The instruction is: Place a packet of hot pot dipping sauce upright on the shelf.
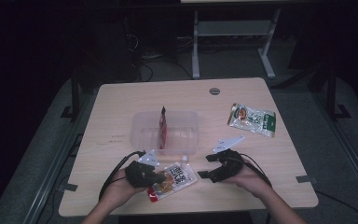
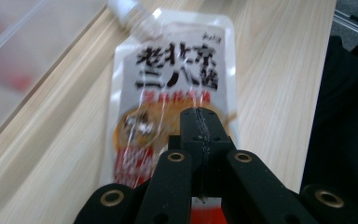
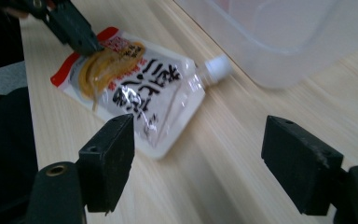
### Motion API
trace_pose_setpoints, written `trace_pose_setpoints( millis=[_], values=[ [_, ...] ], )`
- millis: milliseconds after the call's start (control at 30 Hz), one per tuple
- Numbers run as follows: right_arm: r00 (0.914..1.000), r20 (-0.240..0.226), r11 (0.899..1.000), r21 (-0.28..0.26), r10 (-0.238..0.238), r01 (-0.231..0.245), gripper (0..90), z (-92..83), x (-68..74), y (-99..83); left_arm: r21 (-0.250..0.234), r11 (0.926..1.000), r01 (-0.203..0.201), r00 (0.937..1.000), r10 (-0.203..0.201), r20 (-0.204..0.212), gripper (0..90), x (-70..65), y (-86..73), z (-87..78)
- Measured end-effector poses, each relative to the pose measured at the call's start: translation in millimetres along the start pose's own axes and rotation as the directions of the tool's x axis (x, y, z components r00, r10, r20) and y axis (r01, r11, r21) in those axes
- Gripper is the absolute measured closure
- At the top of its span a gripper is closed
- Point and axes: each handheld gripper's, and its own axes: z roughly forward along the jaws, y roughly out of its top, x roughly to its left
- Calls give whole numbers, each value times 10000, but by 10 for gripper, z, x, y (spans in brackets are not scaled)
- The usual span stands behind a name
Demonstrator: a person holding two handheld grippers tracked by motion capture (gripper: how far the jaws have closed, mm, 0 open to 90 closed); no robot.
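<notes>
Left gripper: your fingers are fully closed over the white spouted sauce pouch, gripping nothing.
Right gripper: fingers wide apart, empty; pouch just ahead on the tabletop.
Advice: close on its spout end.

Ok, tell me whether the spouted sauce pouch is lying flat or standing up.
Flat: the sauce pouch lies label-up on the table, spout toward the clear bin.
</notes>
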Motion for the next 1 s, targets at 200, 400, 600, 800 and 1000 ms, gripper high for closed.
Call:
trace_pose_setpoints(
  millis=[200, 400, 600, 800, 1000],
  values=[
    [9987, -491, 9999, -52, 138, -141, 253, 223, -1, 156, 144, 9993, -335, 9990, 339, -299, 899, -42, 16, 60],
    [9964, -729, 9989, 173, 439, -428, 256, 375, -20, 175, 435, 9990, -79, 9987, 101, -496, 899, 45, -87, 36],
    [9928, -986, 9967, 497, 682, -635, 272, 441, -16, 118, 679, 9977, -22, 9993, 48, -383, 899, 72, -124, 61],
    [9897, -1221, 9952, 729, 744, -658, 282, 483, 10, 88, 768, 9969, 174, 9996, -156, -234, 900, 97, -134, 112],
    [9855, -1457, 9936, 835, 872, -755, 299, 528, 17, 70, 1105, 9939, 65, 9990, -15, -448, 900, 83, -106, 164]
  ],
)
